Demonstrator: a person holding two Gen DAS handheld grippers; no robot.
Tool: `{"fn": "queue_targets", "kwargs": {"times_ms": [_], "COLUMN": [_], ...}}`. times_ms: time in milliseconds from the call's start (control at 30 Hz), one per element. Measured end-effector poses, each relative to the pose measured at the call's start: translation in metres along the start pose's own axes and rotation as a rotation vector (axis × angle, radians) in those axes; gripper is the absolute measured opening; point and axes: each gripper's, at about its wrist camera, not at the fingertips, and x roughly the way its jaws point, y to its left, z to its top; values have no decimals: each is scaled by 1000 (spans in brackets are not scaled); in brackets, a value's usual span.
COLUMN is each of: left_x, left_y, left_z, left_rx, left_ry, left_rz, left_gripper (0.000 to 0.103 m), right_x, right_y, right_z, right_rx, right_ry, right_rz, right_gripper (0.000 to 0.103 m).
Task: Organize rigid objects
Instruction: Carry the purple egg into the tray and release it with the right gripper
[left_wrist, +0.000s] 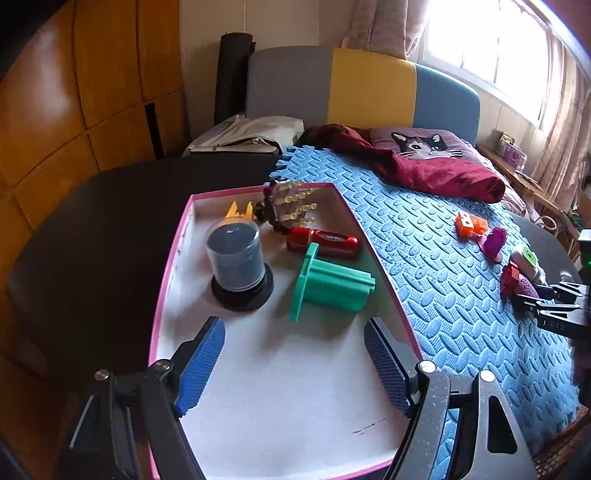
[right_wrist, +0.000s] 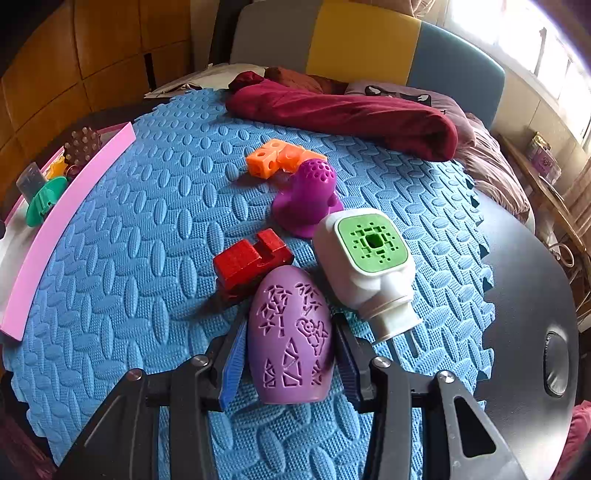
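Pointing steeply down, right hand-held gripper (right_wrist: 290, 349) clamps purple egg (right_wrist: 290, 334).

Home bedroom: padded headboard (left_wrist: 369, 85), cat pillow (left_wrist: 421, 146), curtained window (left_wrist: 491, 40).

From my left wrist view, the right gripper (left_wrist: 532, 301) hides most of the purple egg (left_wrist: 526, 286); frame edge crops its body

Ahead of the claw: bed with grey, yellow and blue headboard (left_wrist: 369, 88), dark red blanket (left_wrist: 436, 173) and cat pillow (left_wrist: 424, 146); wooden wardrobe (left_wrist: 74, 92) far left; bright curtained window (left_wrist: 491, 48) upper right.
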Motion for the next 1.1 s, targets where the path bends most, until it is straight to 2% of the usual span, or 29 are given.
{"fn": "queue_targets", "kwargs": {"times_ms": [533,800,1100], "left_x": [-5,-7,-7], "left_y": [26,45,73], "left_z": [-12,-16,-19], "left_rx": [-61,-89,-154], "left_ry": [5,4,3], "left_rz": [57,73,97], "left_gripper": [79,79,78], "right_x": [0,-6,-36], "right_y": [0,-3,6], "right_z": [0,-5,-6], "right_rx": [0,86,161], "right_ry": [0,43,-20], "right_rz": [-3,-25,35], "right_gripper": [44,44,44]}}
